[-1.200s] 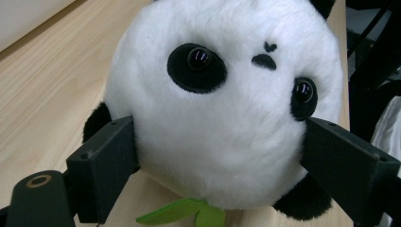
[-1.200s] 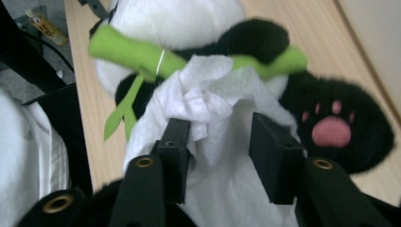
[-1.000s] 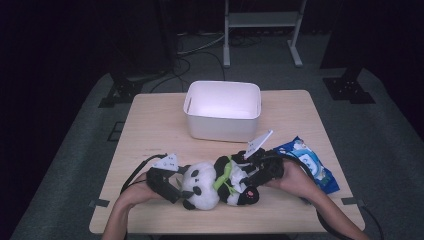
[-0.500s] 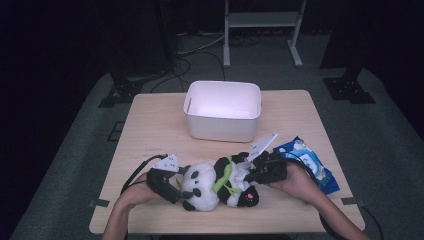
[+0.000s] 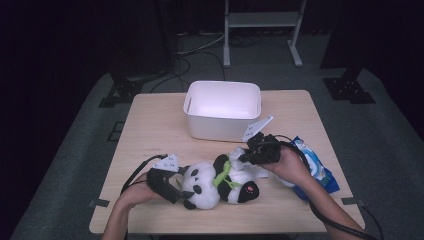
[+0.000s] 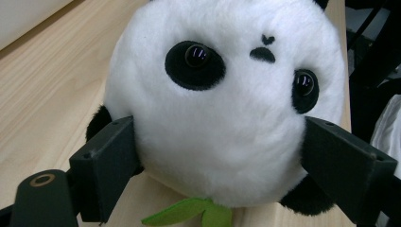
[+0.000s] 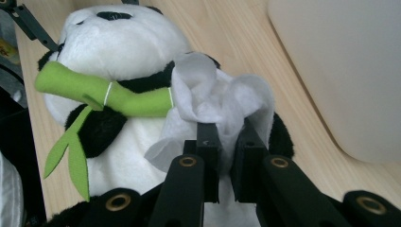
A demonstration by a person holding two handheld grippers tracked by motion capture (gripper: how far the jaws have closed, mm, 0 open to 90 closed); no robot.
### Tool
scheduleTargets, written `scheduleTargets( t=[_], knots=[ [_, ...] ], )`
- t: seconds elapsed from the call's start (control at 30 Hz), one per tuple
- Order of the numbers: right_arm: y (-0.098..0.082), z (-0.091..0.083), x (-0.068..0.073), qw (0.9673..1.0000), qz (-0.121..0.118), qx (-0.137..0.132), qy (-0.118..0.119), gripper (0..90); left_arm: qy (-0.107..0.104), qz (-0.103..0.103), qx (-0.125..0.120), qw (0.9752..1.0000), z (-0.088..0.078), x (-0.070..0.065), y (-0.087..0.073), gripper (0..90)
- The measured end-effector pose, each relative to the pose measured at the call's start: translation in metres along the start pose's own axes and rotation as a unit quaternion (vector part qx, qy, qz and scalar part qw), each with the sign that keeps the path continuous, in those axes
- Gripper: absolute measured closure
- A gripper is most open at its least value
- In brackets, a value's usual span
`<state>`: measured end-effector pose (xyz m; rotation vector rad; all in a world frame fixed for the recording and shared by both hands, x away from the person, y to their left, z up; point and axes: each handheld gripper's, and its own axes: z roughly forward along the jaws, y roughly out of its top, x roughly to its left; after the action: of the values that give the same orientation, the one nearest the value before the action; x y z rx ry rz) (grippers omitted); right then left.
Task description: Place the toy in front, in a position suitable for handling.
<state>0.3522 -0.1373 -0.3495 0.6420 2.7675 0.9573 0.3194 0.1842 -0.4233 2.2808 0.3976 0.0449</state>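
Note:
A black-and-white panda plush (image 5: 215, 185) lies on its back near the table's front edge, with a green bamboo stalk (image 7: 118, 97) across its chest. My left gripper (image 5: 182, 187) grips its head from the left, and both pads press into the white fur (image 6: 227, 94). My right gripper (image 5: 243, 156) hovers over the panda's belly, shut on a crumpled white wipe (image 7: 208, 90) that rests against the plush. The wipe bunches up between the two closed jaws (image 7: 227, 127).
A white plastic bin (image 5: 222, 122) stands at the middle back of the wooden table (image 5: 150, 130). A blue wipe pack (image 5: 312, 165) lies at the right, under my right forearm. Cables trail from both grippers. The table's left half is bare wood.
My right gripper has risen a little and shifted left over the panda's belly, bringing the wipe with it. The left gripper and the panda's head have stayed put.

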Motion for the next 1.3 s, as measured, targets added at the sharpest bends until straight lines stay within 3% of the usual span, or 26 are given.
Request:
scheduleTargets(
  t=[0.2, 0.23, 0.27, 0.43, 0.5, 0.57, 0.63, 0.77, 0.93, 1.07, 1.1, 1.23, 1.3],
  knots=[
    [-0.004, -0.007, -0.001, 0.9997, -0.003, -0.023, -0.006, 76.7, 0.001, -0.003, 0.001, 1.0000, 0.000, 0.000, 0.001, 12.6],
    [-0.006, -0.009, -0.001, 0.9997, -0.002, -0.025, -0.004, 67.6, 0.002, -0.002, 0.002, 1.0000, 0.000, 0.000, 0.001, 12.6],
    [-0.006, -0.009, -0.001, 0.9997, -0.003, -0.023, -0.007, 64.1, 0.002, -0.001, 0.003, 1.0000, 0.000, 0.000, 0.001, 12.6],
    [-0.004, 0.001, 0.003, 0.9997, -0.018, -0.020, 0.000, 56.2, 0.002, -0.001, 0.000, 1.0000, 0.000, 0.000, 0.001, 12.7],
    [-0.003, 0.005, 0.006, 0.9995, -0.025, -0.019, 0.000, 57.1, 0.002, 0.000, -0.004, 1.0000, 0.000, 0.001, 0.002, 12.7],
    [-0.001, 0.009, 0.011, 0.9988, -0.047, -0.011, -0.004, 58.6, 0.002, 0.000, -0.005, 1.0000, 0.000, 0.001, 0.002, 12.8],
    [0.001, 0.013, 0.013, 0.9985, -0.055, -0.003, -0.002, 65.2, 0.002, 0.002, -0.006, 1.0000, 0.000, 0.001, 0.002, 12.8],
    [-0.002, 0.021, 0.011, 0.9988, -0.036, 0.013, 0.030, 74.5, 0.002, 0.002, -0.004, 1.0000, 0.000, 0.000, 0.002, 12.8],
    [-0.010, 0.016, 0.007, 0.9982, -0.019, -0.004, 0.057, 82.4, 0.006, 0.003, -0.003, 1.0000, 0.001, 0.000, 0.002, 12.7],
    [-0.011, 0.009, 0.005, 0.9984, -0.017, -0.011, 0.053, 82.7, 0.006, -0.003, -0.006, 1.0000, 0.001, 0.002, 0.002, 12.7],
    [-0.011, 0.000, 0.001, 0.9989, -0.014, -0.018, 0.041, 82.7, 0.004, -0.004, -0.006, 1.0000, 0.000, 0.003, 0.001, 12.8],
    [-0.010, -0.010, -0.006, 0.9993, -0.004, -0.026, 0.028, 82.6, 0.003, -0.004, -0.006, 1.0000, 0.000, 0.003, 0.001, 12.8],
    [-0.012, -0.013, -0.009, 0.9989, 0.004, -0.029, 0.036, 82.6, 0.002, -0.007, -0.009, 0.9999, 0.001, 0.004, 0.001, 12.8]
  ],
)
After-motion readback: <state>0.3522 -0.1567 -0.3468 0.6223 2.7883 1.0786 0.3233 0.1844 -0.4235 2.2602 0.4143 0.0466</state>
